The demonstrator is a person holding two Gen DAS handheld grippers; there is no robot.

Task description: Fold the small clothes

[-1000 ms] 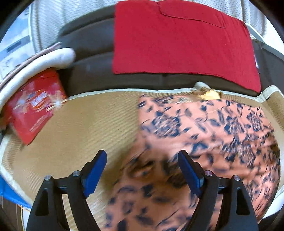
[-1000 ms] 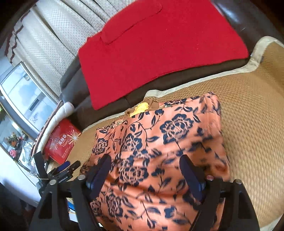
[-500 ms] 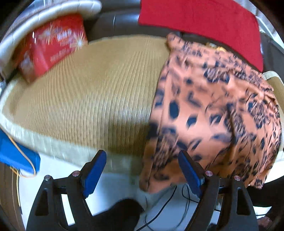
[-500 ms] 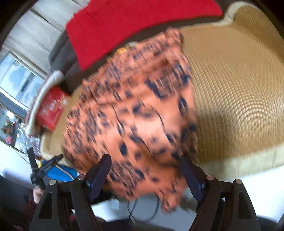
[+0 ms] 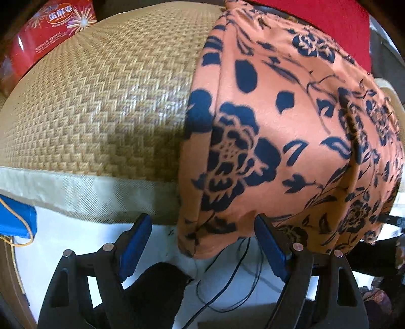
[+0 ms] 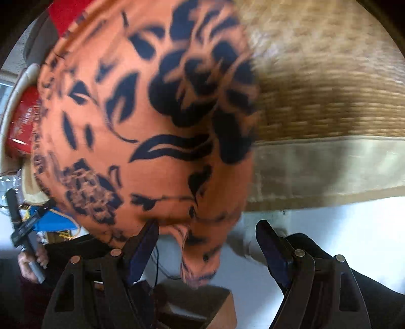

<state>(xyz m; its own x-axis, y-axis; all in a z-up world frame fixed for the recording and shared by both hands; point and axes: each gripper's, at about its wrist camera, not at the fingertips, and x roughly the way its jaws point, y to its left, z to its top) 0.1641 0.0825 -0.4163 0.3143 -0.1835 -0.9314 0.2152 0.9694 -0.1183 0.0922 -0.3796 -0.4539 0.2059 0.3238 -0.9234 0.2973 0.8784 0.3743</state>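
Left gripper [image 5: 202, 243]: low in front of the seat edge, pointing at the hanging hem; the two blue pads [image 5: 135, 244] stand wide apart and hold nothing. The lower left corner of the cloth hangs between them, and I cannot tell if it touches.
Right gripper [image 6: 206, 243]: also low before the edge, jaws spread and released; a corner of cloth drops into the gap between the fingers, not pinched.
Orange floral garment [image 5: 291, 131]: lies on the woven mat [image 5: 101, 101], with its near part hanging over the pale border [image 5: 76, 189] of the mat toward the floor. In the right wrist view it is blurred [image 6: 141, 114].
Red box [image 5: 48, 33]: at the far left corner of the mat, well apart from the garment.
Red cloth [image 5: 329, 22]: behind the garment, on the backrest.
Blue object [image 5: 15, 217]: below the mat border on the left side.
Black cables [image 5: 227, 286]: on the white floor under the hem.
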